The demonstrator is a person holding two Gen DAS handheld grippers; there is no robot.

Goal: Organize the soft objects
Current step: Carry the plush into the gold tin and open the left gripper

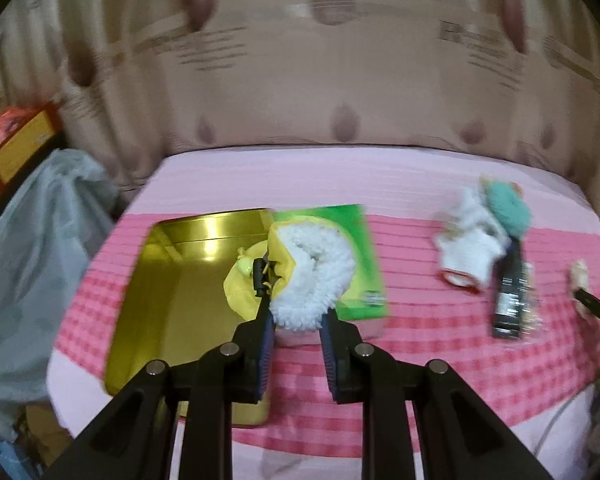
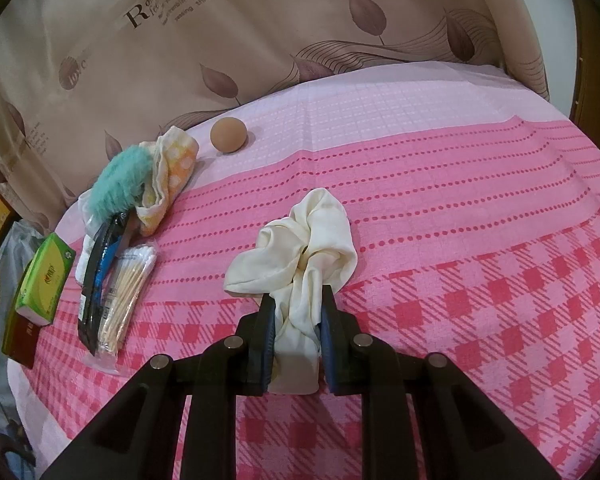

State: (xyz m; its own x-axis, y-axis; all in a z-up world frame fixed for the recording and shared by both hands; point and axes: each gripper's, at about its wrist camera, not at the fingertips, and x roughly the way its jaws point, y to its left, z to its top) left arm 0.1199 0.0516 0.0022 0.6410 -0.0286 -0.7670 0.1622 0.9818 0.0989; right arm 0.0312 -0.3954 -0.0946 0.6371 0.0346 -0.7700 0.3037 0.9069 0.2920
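Note:
My left gripper [image 1: 296, 316] is shut on a yellow and white fluffy soft toy [image 1: 312, 276] and holds it above the right edge of an open gold tin [image 1: 172, 280]. My right gripper [image 2: 296, 304] is shut on a cream cloth scrunchie [image 2: 300, 248], which hangs just over the pink checked tablecloth [image 2: 460, 240]. A teal fluffy item [image 2: 120, 180] and an orange-and-white cloth [image 2: 172, 168] lie at the left in the right wrist view. The teal item [image 1: 508, 204] and a white cloth [image 1: 468, 240] show at the right in the left wrist view.
A green tissue pack [image 2: 44, 276], a black packaged item [image 2: 100, 272] and a bag of cotton swabs [image 2: 128, 288] lie at the table's left. A brown egg [image 2: 228, 134] sits near the back edge. A leaf-print curtain [image 2: 260, 20] hangs behind. A grey plastic bag [image 1: 32, 260] hangs off the left.

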